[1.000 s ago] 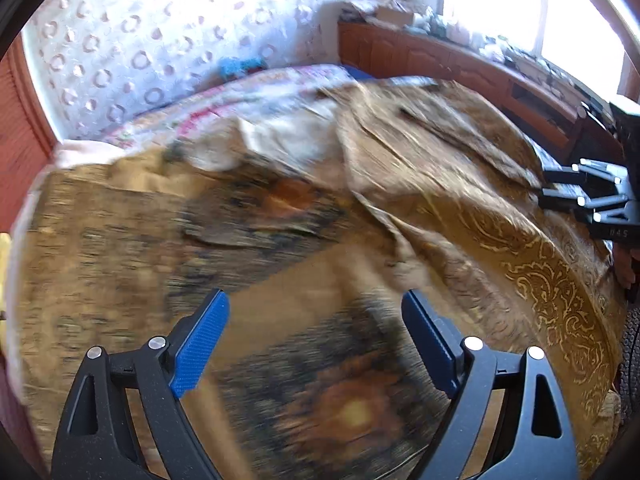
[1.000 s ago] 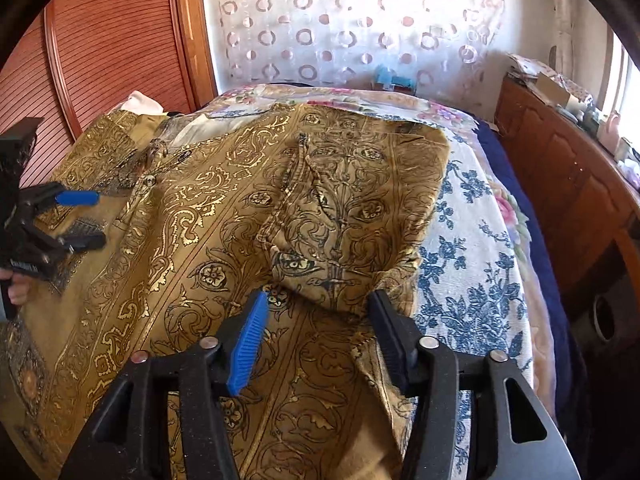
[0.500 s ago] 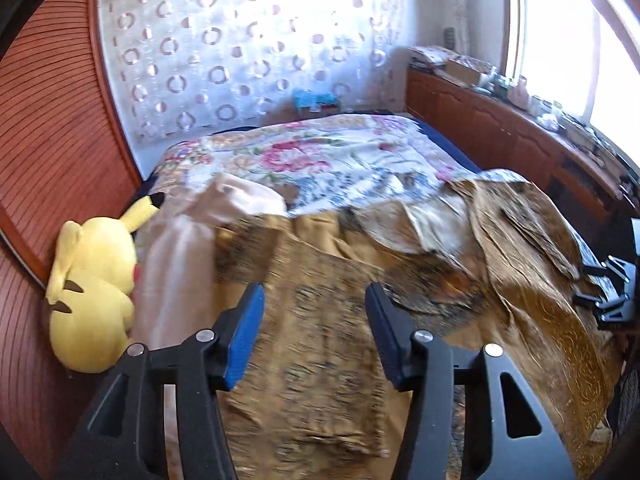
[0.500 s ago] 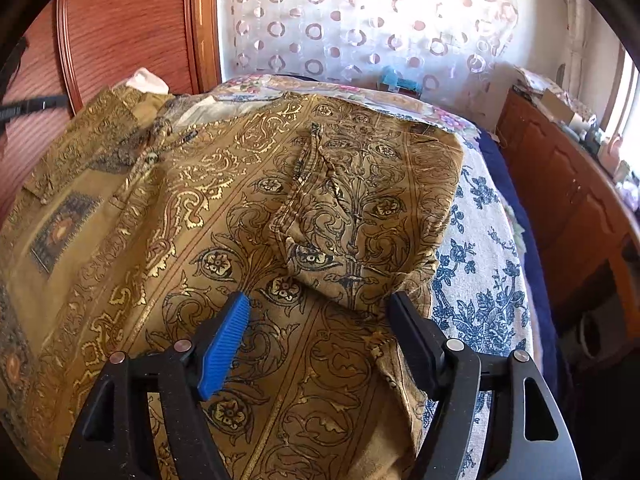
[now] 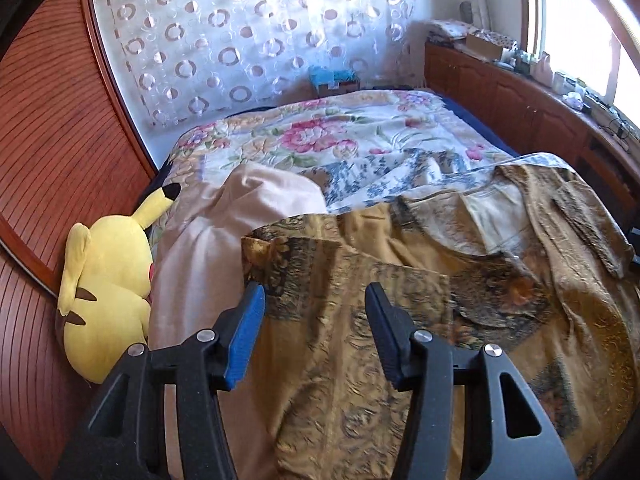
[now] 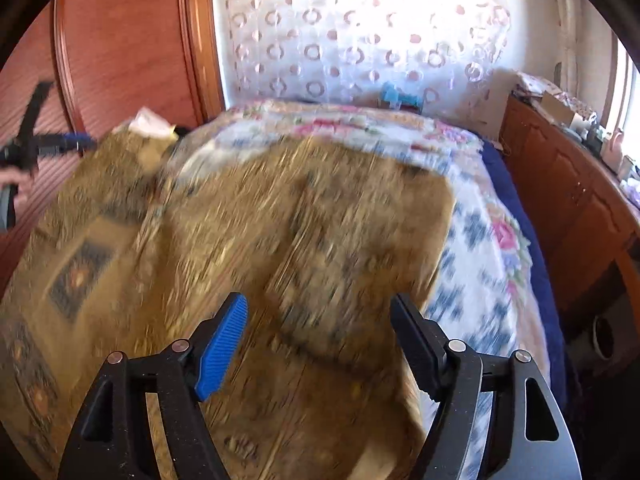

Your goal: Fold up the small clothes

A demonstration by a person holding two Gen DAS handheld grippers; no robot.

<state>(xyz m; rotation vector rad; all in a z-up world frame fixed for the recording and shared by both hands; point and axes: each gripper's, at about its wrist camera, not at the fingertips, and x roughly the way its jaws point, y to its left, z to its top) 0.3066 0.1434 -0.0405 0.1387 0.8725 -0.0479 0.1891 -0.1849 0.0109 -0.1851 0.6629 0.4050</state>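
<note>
A gold-brown patterned garment (image 5: 360,320) lies spread over the bed; it fills the right wrist view (image 6: 280,240), blurred by motion. My left gripper (image 5: 314,300) is open and empty, above the garment's left sleeve end. My right gripper (image 6: 320,312) is open and empty, above the garment's right part near its edge. The left gripper also shows at the far left of the right wrist view (image 6: 48,146), held by a hand.
The bed has a floral quilt (image 5: 320,136). A yellow plush toy (image 5: 104,288) and a pale pink cloth (image 5: 208,240) lie at the bed's left side. A wooden wardrobe (image 5: 48,140) stands left, a wooden cabinet (image 5: 540,108) right, a curtain (image 5: 248,32) behind.
My left gripper swung left and up from close over the garment to its sleeve end, narrowing slightly. My right gripper opened wider and is moving over the garment, blurring the view.
</note>
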